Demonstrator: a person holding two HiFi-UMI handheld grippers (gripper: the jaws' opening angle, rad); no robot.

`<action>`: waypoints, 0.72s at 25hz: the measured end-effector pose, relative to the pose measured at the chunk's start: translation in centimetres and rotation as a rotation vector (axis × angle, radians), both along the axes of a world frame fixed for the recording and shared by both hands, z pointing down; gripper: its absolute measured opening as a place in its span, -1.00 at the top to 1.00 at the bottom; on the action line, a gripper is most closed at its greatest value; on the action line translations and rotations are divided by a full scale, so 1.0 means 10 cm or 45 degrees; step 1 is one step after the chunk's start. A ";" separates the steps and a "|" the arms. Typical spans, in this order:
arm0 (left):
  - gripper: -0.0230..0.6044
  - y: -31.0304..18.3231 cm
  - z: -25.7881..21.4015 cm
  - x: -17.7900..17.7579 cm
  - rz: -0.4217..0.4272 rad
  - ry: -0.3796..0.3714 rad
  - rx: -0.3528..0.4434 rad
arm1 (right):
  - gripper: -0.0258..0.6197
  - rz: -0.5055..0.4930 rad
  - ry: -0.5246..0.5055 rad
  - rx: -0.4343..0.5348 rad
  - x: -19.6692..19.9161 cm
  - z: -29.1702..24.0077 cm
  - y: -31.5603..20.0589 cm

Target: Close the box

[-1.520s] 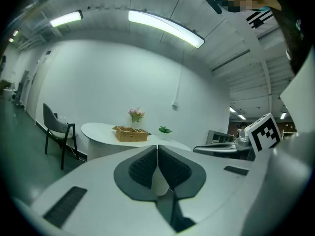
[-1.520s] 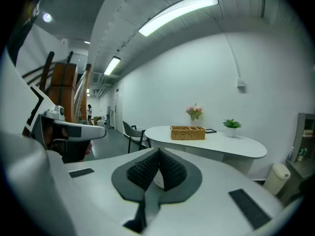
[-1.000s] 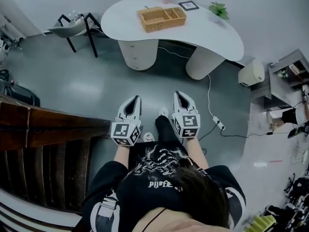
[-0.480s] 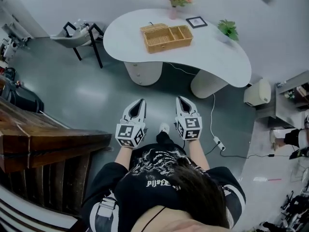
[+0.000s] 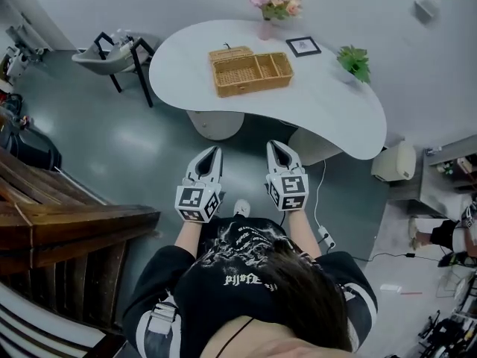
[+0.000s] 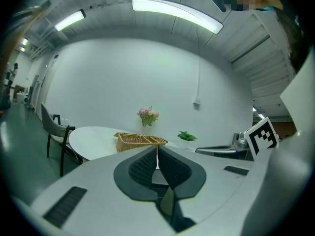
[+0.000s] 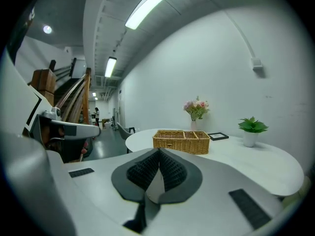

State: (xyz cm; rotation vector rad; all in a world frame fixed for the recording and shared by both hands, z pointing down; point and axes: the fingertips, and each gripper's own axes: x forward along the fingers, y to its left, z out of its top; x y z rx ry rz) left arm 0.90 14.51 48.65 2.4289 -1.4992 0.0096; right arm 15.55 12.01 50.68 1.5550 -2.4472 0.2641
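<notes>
Holds white left gripper (image 5: pixel 212 151) and right gripper (image 5: pixel 274 146) short of curved white table's (image 5: pixel 328 103) near edge, both claws together, empty; faces tan wicker box (image 5: pixel 250 71) on its left half.

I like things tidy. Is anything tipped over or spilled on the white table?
Nothing stands out. The wicker box, flowers, small frame and potted plant sit apart on the table, with nothing spilled.
</notes>
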 end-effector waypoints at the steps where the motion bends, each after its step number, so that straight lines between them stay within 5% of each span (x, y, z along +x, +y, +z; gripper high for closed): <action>1: 0.84 -0.04 0.01 0.03 -0.005 0.003 -0.003 | 0.84 -0.004 -0.004 -0.003 0.02 0.01 -0.05; 18: 0.84 -0.91 0.26 -0.06 -0.017 0.034 -0.063 | 0.84 -0.021 -0.033 -0.025 -0.05 0.11 -0.85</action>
